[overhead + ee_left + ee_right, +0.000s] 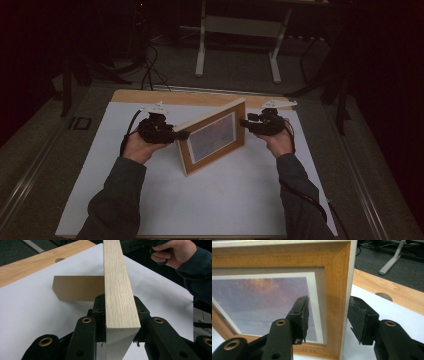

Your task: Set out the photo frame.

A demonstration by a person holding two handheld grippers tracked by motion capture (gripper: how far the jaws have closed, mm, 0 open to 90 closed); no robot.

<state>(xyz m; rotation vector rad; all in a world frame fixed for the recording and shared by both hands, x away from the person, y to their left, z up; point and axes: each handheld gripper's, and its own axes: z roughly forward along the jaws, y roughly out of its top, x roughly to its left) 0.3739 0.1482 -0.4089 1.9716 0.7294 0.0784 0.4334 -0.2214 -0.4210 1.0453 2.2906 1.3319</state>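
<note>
A wooden picture frame [212, 137] with a purple-toned print stands upright on a white sheet [225, 200], propped by a brown cardboard back stand [77, 288]. My left gripper [182, 135] is shut on the frame's left end. In the left gripper view its pads [100, 315] press both faces of the pale top edge [118, 285]. My right gripper [243, 122] is at the frame's right end. Its jaws straddle the frame's side rail [335, 290] and stand open. One pad [304, 315] is in front of the glass, the other behind the frame, with gaps on both sides.
The sheet lies on a wooden table [200, 97] with a round hole [384, 296] near its far edge. Beyond the table are a white desk stand [202, 50] and floor cables [150, 70]. The right hand [175, 252] is in the left gripper view.
</note>
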